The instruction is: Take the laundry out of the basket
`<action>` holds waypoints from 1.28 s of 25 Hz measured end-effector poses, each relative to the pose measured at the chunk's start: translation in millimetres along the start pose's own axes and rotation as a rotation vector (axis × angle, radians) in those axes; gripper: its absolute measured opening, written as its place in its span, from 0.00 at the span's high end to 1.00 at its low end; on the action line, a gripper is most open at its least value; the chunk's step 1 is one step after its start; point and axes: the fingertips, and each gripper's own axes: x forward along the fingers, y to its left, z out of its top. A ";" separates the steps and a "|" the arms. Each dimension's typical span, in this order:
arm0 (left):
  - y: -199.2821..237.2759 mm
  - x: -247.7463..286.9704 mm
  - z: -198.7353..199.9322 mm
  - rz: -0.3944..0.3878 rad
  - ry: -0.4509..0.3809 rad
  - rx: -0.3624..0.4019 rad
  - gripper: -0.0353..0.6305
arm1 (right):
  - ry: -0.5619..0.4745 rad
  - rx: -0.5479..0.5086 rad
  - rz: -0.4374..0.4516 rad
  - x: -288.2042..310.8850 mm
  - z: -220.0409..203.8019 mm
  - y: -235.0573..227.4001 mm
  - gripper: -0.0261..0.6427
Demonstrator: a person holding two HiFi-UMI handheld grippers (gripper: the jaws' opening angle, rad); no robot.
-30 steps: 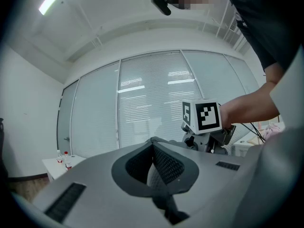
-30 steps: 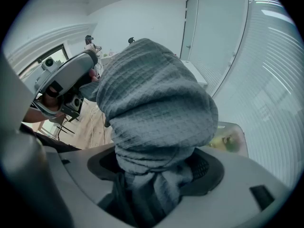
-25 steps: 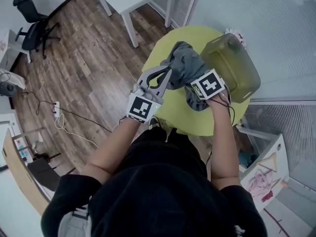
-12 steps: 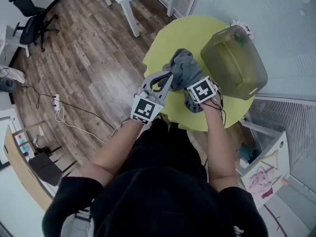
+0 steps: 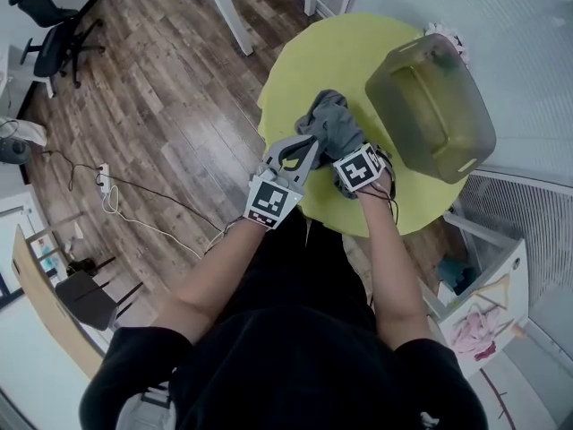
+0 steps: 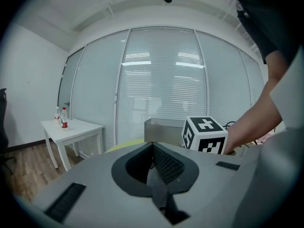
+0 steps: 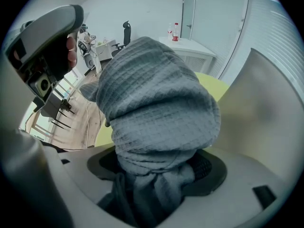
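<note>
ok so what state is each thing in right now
cloth: bunched up, out of the basket, gripped
basket: on the table, apart from the cloth
right tool: shut on the cloth
left tool: shut, tips at the cloth's edge
table: holds the basket, cloth above it

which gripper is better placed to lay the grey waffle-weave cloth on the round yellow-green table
Right: the right gripper is clamped on the grey waffle-weave cloth over the round yellow-green table; the left gripper is shut with nothing between its jaws.
</note>
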 end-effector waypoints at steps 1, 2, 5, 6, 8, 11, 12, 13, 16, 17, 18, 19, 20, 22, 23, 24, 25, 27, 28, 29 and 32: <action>-1.0 3.1 -3.4 0.000 0.006 -0.004 0.93 | 0.000 -0.003 0.002 5.2 -1.9 0.0 0.41; -2.1 6.1 -6.5 0.001 0.013 -0.008 0.93 | -0.003 -0.007 0.003 10.2 -3.1 0.0 0.41; -4.9 15.3 -15.9 0.001 0.030 -0.016 0.93 | -0.011 -0.015 0.010 25.8 -5.0 -0.6 0.41; -5.7 17.7 -19.2 0.001 0.036 -0.018 0.93 | -0.012 -0.019 0.012 30.8 -4.9 -0.5 0.41; -6.6 21.2 -25.2 0.002 0.047 -0.024 0.93 | -0.018 -0.027 0.015 38.9 -3.3 -0.6 0.41; -6.4 27.4 -33.2 0.007 0.062 -0.035 0.93 | -0.021 -0.040 0.024 49.4 -2.1 0.0 0.41; -6.0 29.7 -35.8 0.010 0.067 -0.038 0.93 | -0.022 -0.046 0.027 52.8 -2.2 0.4 0.40; -5.3 31.9 -38.3 0.013 0.071 -0.043 0.93 | -0.023 -0.053 0.030 55.7 -2.3 0.9 0.40; -2.0 37.5 -44.5 0.023 0.080 -0.053 0.93 | -0.027 -0.069 0.038 62.6 -1.4 3.2 0.39; -0.5 39.0 -46.5 0.027 0.083 -0.056 0.93 | -0.028 -0.075 0.040 65.0 -1.2 3.3 0.39; 0.8 40.4 -48.4 0.030 0.086 -0.059 0.93 | -0.027 -0.079 0.040 67.6 -1.7 2.9 0.39; 1.7 41.4 -50.2 0.033 0.089 -0.063 0.93 | -0.023 -0.083 0.039 70.4 -3.2 2.2 0.39; 2.4 42.0 -51.8 0.035 0.091 -0.066 0.93 | -0.019 -0.085 0.040 73.0 -5.0 1.8 0.38; 3.8 42.5 -54.5 0.039 0.095 -0.071 0.93 | -0.019 -0.085 0.049 76.0 -5.2 3.3 0.38; 4.4 42.7 -55.7 0.040 0.097 -0.072 0.93 | -0.022 -0.084 0.054 76.7 -4.2 4.2 0.38; 4.9 43.1 -56.8 0.041 0.099 -0.074 0.93 | -0.024 -0.084 0.058 77.3 -3.3 4.9 0.38; 5.3 43.7 -57.8 0.042 0.101 -0.076 0.93 | -0.025 -0.085 0.061 77.8 -2.7 5.3 0.37; 5.4 44.8 -59.4 0.043 0.106 -0.078 0.93 | -0.027 -0.087 0.063 78.8 -2.1 4.8 0.37; 5.0 45.2 -60.0 0.042 0.108 -0.079 0.93 | -0.026 -0.089 0.062 79.2 -2.2 4.3 0.37; 4.5 45.5 -60.4 0.042 0.109 -0.079 0.93 | -0.026 -0.092 0.060 79.3 -2.1 3.7 0.36; 4.0 46.9 -60.2 0.043 0.110 -0.079 0.93 | -0.027 -0.104 0.066 76.6 -0.7 3.8 0.36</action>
